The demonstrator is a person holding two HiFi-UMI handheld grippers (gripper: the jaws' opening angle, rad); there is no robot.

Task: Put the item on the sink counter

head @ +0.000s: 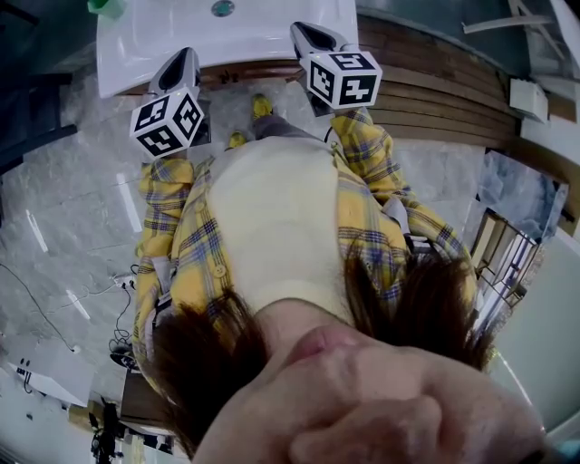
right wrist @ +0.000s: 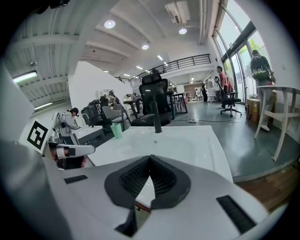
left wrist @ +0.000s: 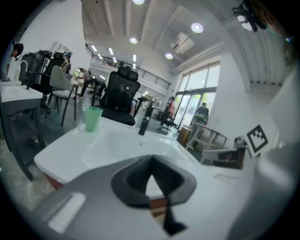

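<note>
A green cup (head: 106,7) stands upright on the white sink counter (head: 127,63), at its far left corner beside the basin. It also shows as the green cup (left wrist: 93,118) and the green cup (right wrist: 116,131) in the two gripper views. My left gripper (head: 187,54) hovers at the counter's near edge, shut and holding nothing. My right gripper (head: 299,29) hangs over the near right part of the counter, also shut and holding nothing. In the gripper views the left gripper (left wrist: 151,161) and the right gripper (right wrist: 150,159) have their tips touching.
A black faucet (right wrist: 156,123) rises behind the basin (left wrist: 117,143), whose drain (head: 223,8) shows. A black office chair (left wrist: 121,96) stands beyond the counter. Wooden planking (head: 444,86) lies to the right, and cables (head: 122,308) trail on the marble floor at left.
</note>
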